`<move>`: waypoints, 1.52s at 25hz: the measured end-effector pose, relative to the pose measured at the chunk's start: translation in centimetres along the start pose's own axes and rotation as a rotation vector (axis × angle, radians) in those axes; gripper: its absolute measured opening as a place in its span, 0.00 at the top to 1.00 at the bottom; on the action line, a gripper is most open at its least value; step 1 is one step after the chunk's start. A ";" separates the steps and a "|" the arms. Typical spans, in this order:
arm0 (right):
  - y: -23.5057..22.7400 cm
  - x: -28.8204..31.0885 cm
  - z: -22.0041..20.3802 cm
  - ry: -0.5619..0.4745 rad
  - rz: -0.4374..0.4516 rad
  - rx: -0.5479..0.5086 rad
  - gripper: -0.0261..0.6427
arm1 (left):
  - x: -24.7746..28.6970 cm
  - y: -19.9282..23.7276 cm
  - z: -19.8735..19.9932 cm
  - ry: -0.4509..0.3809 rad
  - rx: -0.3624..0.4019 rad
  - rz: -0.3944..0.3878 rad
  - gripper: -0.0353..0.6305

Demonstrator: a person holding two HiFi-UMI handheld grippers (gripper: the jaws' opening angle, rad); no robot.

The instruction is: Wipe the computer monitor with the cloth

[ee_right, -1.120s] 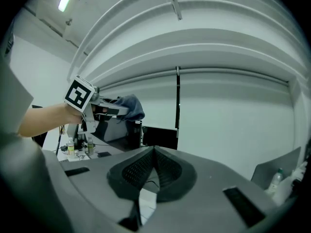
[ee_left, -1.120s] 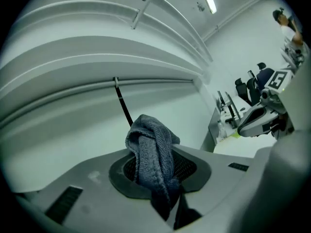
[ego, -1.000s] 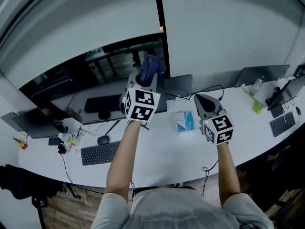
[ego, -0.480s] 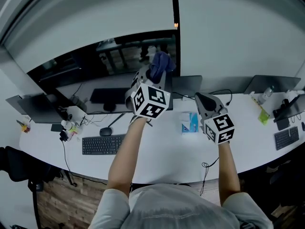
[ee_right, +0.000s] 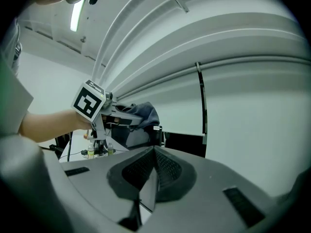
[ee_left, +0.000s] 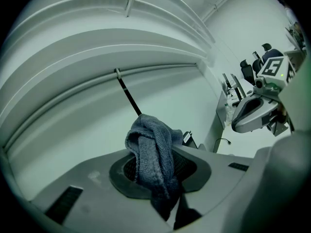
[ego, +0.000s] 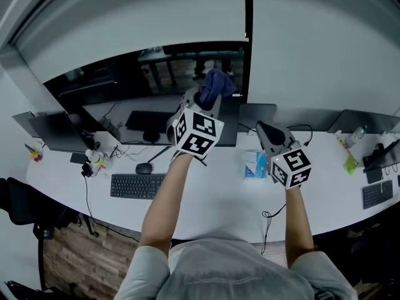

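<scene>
Nearest the camera, two bare forearms reach out over the white desk (ego: 215, 199). The right gripper (ego: 267, 132) hangs low above it with its jaws pressed together on nothing, probably kept out of the way because the wiping needs only one tool. The left gripper (ego: 201, 102) is raised higher and further forward, its jaws clamped on a bunched blue-grey cloth (ee_left: 151, 152). A thick tuft stands out past the tips, presumably so that fabric rather than plastic meets the glass. Below the arms lie a dark keyboard (ego: 137, 185) and a mouse (ego: 144, 168), and a blue-and-white pack (ego: 254, 165), probably tissues, sits just beside the right gripper. Behind them stands the wide computer monitor (ego: 125, 89), and the cloth sits over its upper right corner, a sensible place to begin a stroke. Whether the cloth presses on the screen or hangs just short of it cannot be told from any view. The left gripper and cloth cover that corner of the monitor, and its stand is hard to pick out. The left gripper view shows mostly pale wall (ee_left: 87, 110) and ceiling, with only a sliver of dark edge past the cloth. The glass mirrors the room, so any dirt on it is impossible to see.
</scene>
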State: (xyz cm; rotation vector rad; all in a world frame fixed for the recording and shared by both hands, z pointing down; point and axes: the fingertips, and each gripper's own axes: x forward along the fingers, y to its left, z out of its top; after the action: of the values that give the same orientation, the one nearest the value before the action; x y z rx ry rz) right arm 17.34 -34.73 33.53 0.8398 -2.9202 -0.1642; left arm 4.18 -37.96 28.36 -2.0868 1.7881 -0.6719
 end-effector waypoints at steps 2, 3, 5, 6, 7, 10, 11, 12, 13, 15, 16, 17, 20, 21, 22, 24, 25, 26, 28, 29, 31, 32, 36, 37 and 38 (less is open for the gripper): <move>0.7 0.8 0.3 0.000 0.019 -0.002 0.94 | -0.3 0.7 -0.5 0.002 -0.014 0.008 0.81; 1.1 1.2 0.3 0.004 0.027 -0.010 0.94 | -0.5 1.0 -0.8 0.004 -0.016 0.013 0.81; 1.9 1.8 0.4 0.011 0.043 -0.027 0.94 | -0.9 1.6 -1.3 0.008 -0.016 0.021 0.81; 2.3 2.1 0.4 0.013 0.051 -0.033 0.94 | -1.1 1.8 -1.5 0.009 -0.015 0.025 0.81; 2.7 2.3 0.4 0.014 0.059 -0.035 0.94 | -1.3 2.1 -1.8 0.010 -0.015 0.029 0.81; 3.8 3.3 0.3 0.020 0.079 -0.038 0.94 | -1.8 3.0 -2.6 0.010 -0.026 0.036 0.81; 4.2 3.7 0.3 0.024 0.082 -0.040 0.94 | -1.9 3.4 -2.8 0.008 -0.031 0.038 0.81; 4.5 4.1 0.3 0.028 0.080 -0.042 0.94 | -2.0 3.7 -2.9 0.005 -0.035 0.040 0.81; 4.8 4.5 0.3 0.034 0.076 -0.043 0.94 | -2.2 3.9 -3.1 0.001 -0.038 0.042 0.81; 5.4 5.1 0.1 0.048 0.070 -0.037 0.94 | -2.5 4.3 -3.4 -0.006 -0.041 0.045 0.81; 5.6 5.5 0.1 0.054 0.072 -0.031 0.94 | -2.6 4.6 -3.6 -0.009 -0.042 0.047 0.81; 5.9 5.8 0.0 0.059 0.074 -0.025 0.94 | -2.8 4.9 -3.8 -0.011 -0.044 0.049 0.81; 6.5 6.6 -0.1 0.069 0.069 -0.016 0.94 | -3.3 5.7 -4.4 -0.015 -0.051 0.049 0.81; 6.7 6.8 0.0 0.070 0.064 -0.014 0.94 | -3.5 5.9 -4.6 -0.017 -0.051 0.048 0.81; 6.9 7.1 0.1 0.070 0.059 -0.012 0.94 | -3.7 6.2 -4.8 -0.018 -0.050 0.047 0.81; 7.5 7.6 0.3 0.070 0.052 -0.009 0.94 | -4.1 6.8 -5.4 -0.018 -0.050 0.046 0.81; 7.8 7.8 0.5 0.070 0.049 -0.012 0.94 | -4.3 7.1 -5.6 -0.017 -0.051 0.046 0.81; 8.1 8.0 0.7 0.069 0.046 -0.016 0.94 | -4.4 7.4 -5.8 -0.017 -0.052 0.045 0.81; 8.6 8.3 1.0 0.068 0.040 -0.026 0.94 | -4.8 7.9 -6.3 -0.018 -0.055 0.047 0.81; 8.9 8.5 1.1 0.067 0.037 -0.028 0.94 | -5.0 8.3 -6.6 -0.018 -0.060 0.050 0.81; 9.5 8.7 1.3 0.062 0.034 -0.023 0.94 | -5.5 9.0 -7.2 -0.018 -0.076 0.059 0.81; 9.8 8.9 1.4 0.058 0.033 -0.019 0.94 | -5.7 9.4 -7.6 -0.018 -0.084 0.063 0.81; 10.7 9.6 1.5 0.049 0.031 -0.007 0.94 | -6.6 10.9 -8.8 -0.010 -0.090 0.082 0.81; 11.0 9.9 1.5 0.050 0.032 -0.006 0.94 | -6.9 11.2 -9.2 -0.007 -0.092 0.085 0.81; 11.4 10.1 1.5 0.052 0.034 -0.006 0.94 | -7.1 11.5 -9.6 -0.003 -0.093 0.088 0.81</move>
State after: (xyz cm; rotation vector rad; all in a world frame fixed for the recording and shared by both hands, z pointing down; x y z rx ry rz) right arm 2.65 -30.47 34.17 0.7805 -2.8818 -0.1458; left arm -11.34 -32.28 29.39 -2.0521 1.9317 -0.5721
